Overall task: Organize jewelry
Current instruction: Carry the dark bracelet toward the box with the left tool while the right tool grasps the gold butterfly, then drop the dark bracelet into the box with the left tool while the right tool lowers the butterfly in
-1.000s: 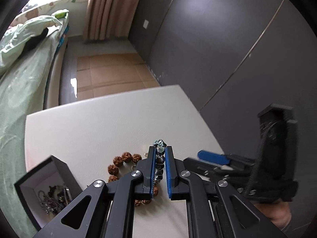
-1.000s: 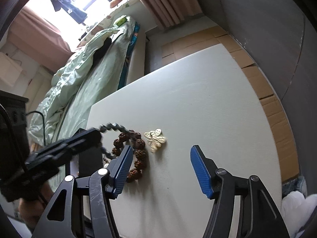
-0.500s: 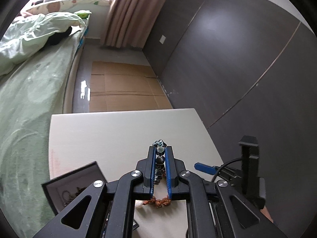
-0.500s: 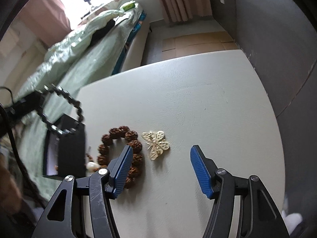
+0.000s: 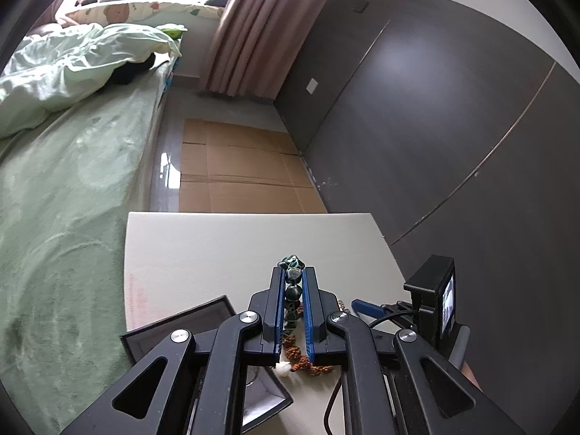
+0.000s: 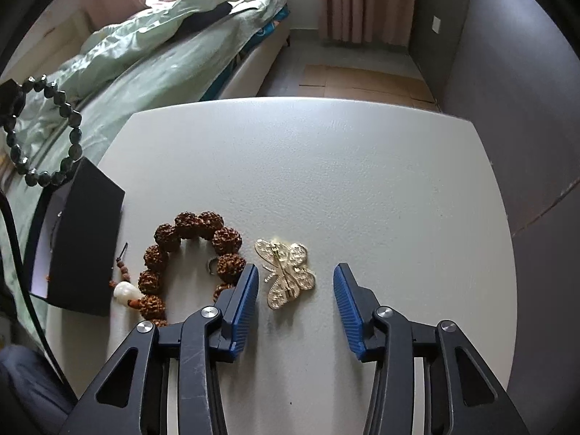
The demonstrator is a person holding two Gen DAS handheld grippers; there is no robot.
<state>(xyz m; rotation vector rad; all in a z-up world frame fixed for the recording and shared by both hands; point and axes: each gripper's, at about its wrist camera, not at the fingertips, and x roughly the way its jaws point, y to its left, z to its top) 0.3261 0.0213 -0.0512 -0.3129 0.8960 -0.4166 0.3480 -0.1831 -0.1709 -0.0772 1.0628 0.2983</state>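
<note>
A green bed [image 5: 65, 188] with a rumpled quilt runs along the left of the room, and flattened cardboard [image 5: 239, 177] covers the floor between it and the dark wall on the right. Nearer stands the pale desk [image 6: 362, 181], which carries the jewelry. At its left edge sits an open black box [image 6: 85, 239], its pale inside facing the bed; in the left wrist view the same box [image 5: 181, 326] lies below and left of the left tool. The left tool [image 5: 293, 282] is nearly closed, its blue pads pinched on a dark green bead bracelet [image 5: 293, 290], which hangs lifted off the desk; in the right wrist view that bracelet [image 6: 74, 123] dangles as a loop at the far left, above the box. The right tool [image 6: 296, 290] hovers low over the near part of the desk with its blue pads spread wide and nothing between them gripped. Just right of the box lies a brown bead bracelet [image 6: 188, 221] with a small white bead [image 6: 125, 291] at its near left; the right tool's left pad overlaps its near right side. Just right of that bracelet, a gold butterfly brooch [image 6: 286, 272] lies flat on the desk, between the open pads and closer to the left one.
</note>
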